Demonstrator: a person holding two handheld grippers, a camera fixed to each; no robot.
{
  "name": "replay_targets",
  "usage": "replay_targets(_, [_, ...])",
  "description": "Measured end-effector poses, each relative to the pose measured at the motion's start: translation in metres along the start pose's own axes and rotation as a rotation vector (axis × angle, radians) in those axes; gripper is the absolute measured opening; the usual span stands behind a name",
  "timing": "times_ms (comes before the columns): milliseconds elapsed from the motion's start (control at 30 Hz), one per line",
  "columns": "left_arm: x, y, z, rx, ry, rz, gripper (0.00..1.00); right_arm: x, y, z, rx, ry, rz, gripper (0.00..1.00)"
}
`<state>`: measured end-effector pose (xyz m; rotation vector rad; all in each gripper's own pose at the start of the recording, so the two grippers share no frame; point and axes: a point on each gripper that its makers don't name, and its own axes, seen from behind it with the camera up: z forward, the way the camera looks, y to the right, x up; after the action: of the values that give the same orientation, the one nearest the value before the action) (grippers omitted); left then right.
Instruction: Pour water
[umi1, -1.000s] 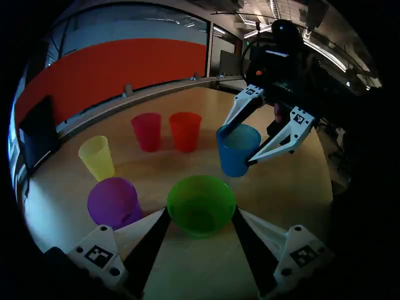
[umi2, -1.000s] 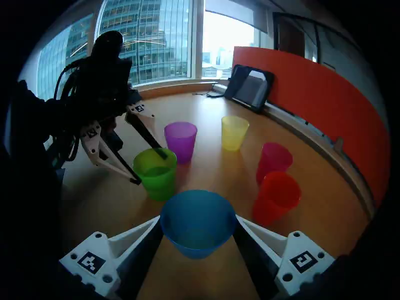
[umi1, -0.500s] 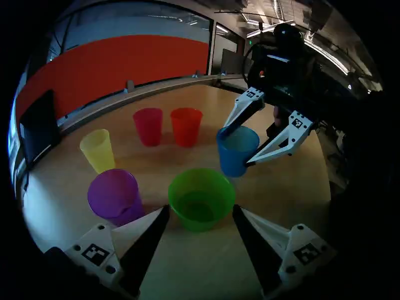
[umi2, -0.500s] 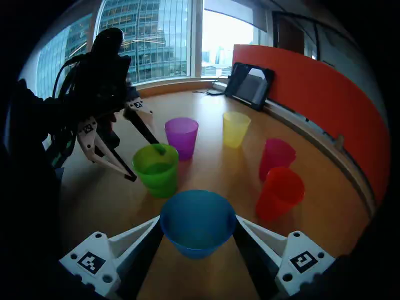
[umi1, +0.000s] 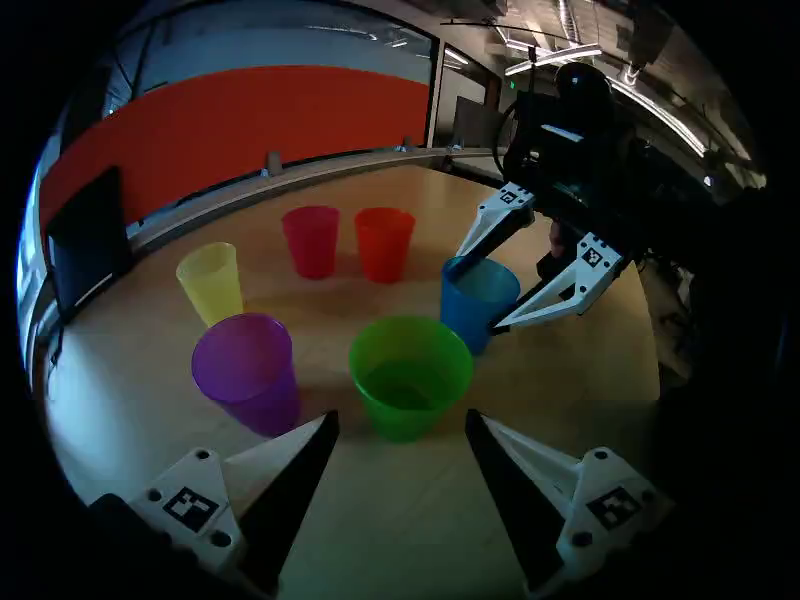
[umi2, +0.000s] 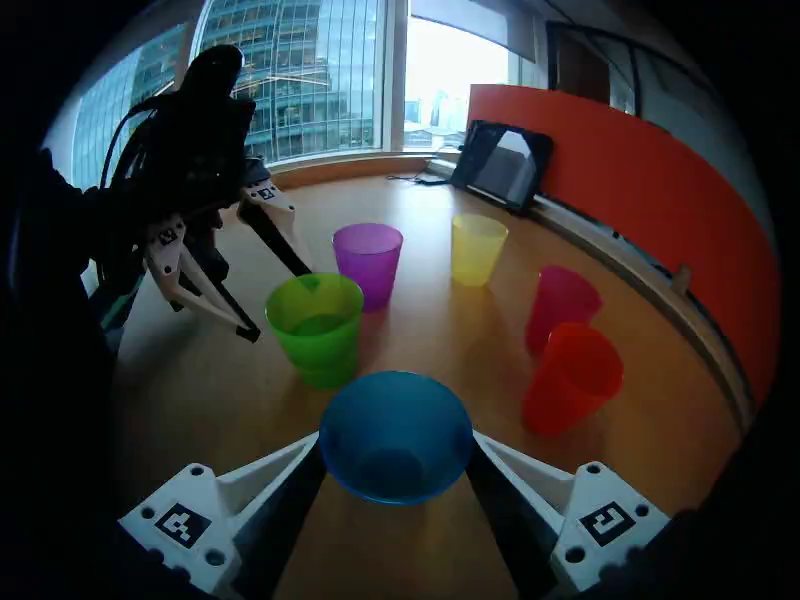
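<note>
At lower centre of the right gripper view, my right gripper is clamped on the blue cup, near the green cup, which my left gripper, fingers apart, leaves free on the worktop, I judge to receive water.

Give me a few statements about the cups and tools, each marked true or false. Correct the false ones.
1. The right tool grips the blue cup. True.
2. The left tool is clamped on the green cup. False: the tool is open, its fingers apart from the cup.
3. The yellow cup lies on its side. False: it stands upright.
4. The red cup stands next to the pink cup. True.
</note>
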<state>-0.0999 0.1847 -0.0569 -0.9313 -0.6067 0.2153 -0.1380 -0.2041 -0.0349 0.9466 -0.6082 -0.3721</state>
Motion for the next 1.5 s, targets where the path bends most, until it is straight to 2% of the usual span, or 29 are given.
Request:
replay_targets(133, [0.0, -0.002, -0.003, 0.006, 0.001, -0.004, 0.94, -0.001, 0.0, -0.002, -0.003, -0.003, -0.001, 0.94])
replay_targets(267, [0.001, -0.002, -0.006, 0.011, 0.003, -0.008, 0.94, -0.004, -0.001, -0.005, -0.006, -0.01, -0.005, 1.0])
replay_targets(400, [0.001, -0.002, -0.01, 0.015, 0.006, -0.011, 0.94, -0.005, -0.001, -0.01, -0.018, -0.01, -0.004, 1.0])
replay_targets(700, [-0.003, -0.011, -0.028, 0.071, 0.02, -0.031, 0.94, -0.017, 0.004, -0.031, -0.077, -0.002, 0.023, 1.0])
replay_targets(1000, [-0.007, -0.028, -0.056, 0.166, 0.052, -0.084, 0.94, -0.03, 0.009, -0.059, -0.156, 0.022, 0.061, 1.0])
replay_targets(1200, [-0.007, -0.042, -0.077, 0.252, 0.082, -0.105, 0.94, -0.032, 0.013, -0.078, -0.215, 0.055, 0.081, 1.0])
replay_targets(1500, [-0.003, -0.065, -0.107, 0.387, 0.176, -0.13, 0.94, -0.027, 0.031, -0.107, -0.347, 0.131, 0.129, 1.0])
